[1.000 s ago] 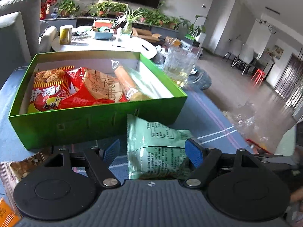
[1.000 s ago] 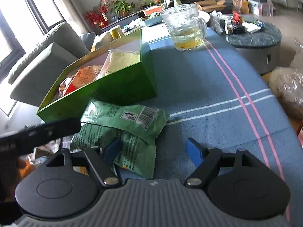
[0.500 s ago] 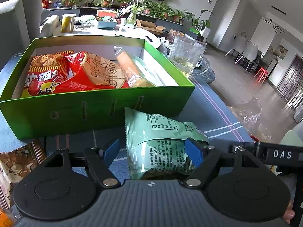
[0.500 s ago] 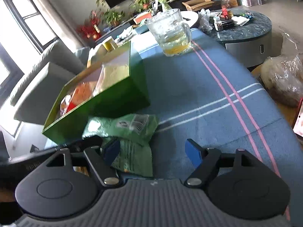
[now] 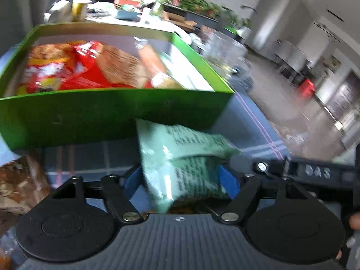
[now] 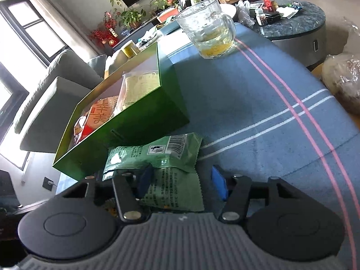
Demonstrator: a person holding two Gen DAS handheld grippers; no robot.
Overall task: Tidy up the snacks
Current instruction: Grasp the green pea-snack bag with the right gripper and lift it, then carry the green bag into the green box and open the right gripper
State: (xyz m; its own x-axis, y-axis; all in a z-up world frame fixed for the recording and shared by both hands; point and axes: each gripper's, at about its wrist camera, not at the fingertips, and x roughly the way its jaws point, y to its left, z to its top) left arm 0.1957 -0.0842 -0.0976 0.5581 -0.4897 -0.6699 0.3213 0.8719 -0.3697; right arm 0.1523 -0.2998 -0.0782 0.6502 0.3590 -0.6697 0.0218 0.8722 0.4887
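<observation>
Both grippers closing on green snack packets (image 5: 180,157), nearer than before

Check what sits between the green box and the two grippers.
Two pale green snack packets, one atop the other, in both wrist views. Left gripper and right gripper are closing around them, just short of the green box.

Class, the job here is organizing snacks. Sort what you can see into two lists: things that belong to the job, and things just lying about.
Belongs to the job:
- green snack packets, between the closing jaws of both grippers
- green box
- red snack bags inside it
- brown snack packet

Just lying about:
- glass mug
- potted plants
- yellow cup
- round dark table
</observation>
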